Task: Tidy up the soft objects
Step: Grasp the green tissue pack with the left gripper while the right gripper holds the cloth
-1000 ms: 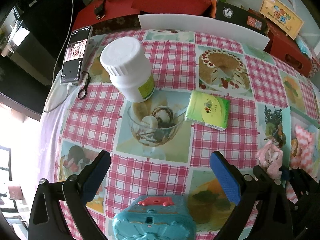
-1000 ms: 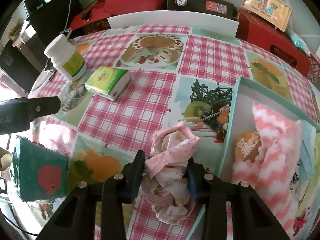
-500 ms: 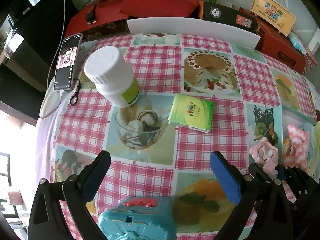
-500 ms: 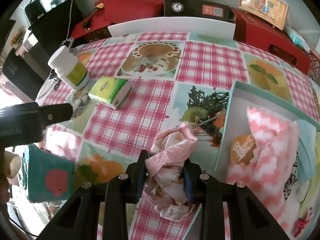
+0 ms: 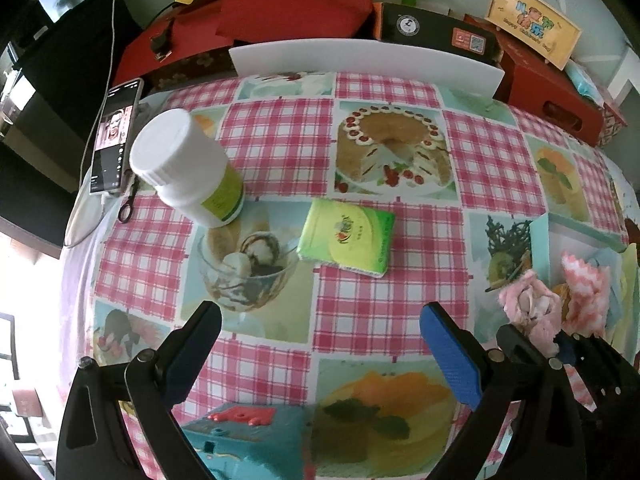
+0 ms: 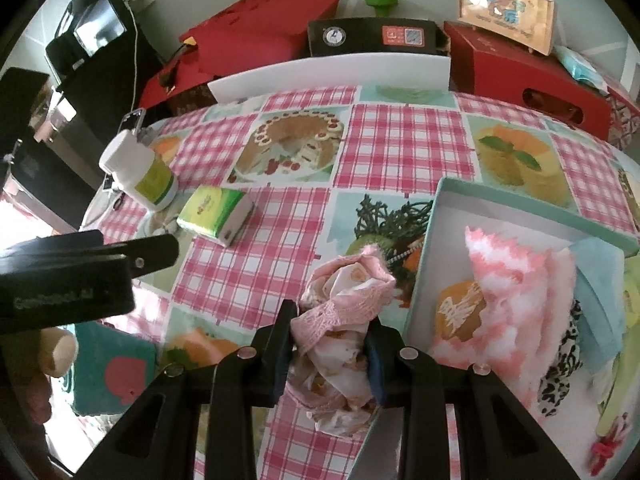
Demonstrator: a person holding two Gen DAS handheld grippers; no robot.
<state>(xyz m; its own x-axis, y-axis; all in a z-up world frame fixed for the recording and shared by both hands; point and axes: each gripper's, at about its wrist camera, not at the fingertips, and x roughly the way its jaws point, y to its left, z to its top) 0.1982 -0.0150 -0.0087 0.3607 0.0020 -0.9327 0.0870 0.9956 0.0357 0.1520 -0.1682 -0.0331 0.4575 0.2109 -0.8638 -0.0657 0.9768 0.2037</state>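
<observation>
A table (image 5: 276, 148) under a pink checked cloth printed with desserts, seen from two wrist cameras

Far ahead and to the left of the left hand-held gripper (image 5: 320, 356), a phone (image 5: 114, 140) lies at the table's edge. Just beside it stands a white bottle (image 5: 188, 168) with a yellow-green label. Ahead of this gripper, between its fingers in the view, lies a green tissue pack (image 5: 347, 242). Its jaws stand wide apart with nothing between them, and a teal toy (image 5: 248, 440) with a red top sits directly below them

To its right, the right hand-held gripper (image 6: 330, 344) is clamped on a crumpled pink lace cloth (image 6: 344, 300), which bulges above and hangs below the pads; its jaws have just been closing on this bundle. The cloth hangs over the table just beside the left wall of a pale teal tray (image 6: 520, 200)

Inside the tray, to the right of this gripper, lie a pink and white fluffy cloth (image 6: 516, 280), a black and white patterned cloth (image 6: 564, 364) and a light blue cloth (image 6: 600, 292)
</observation>
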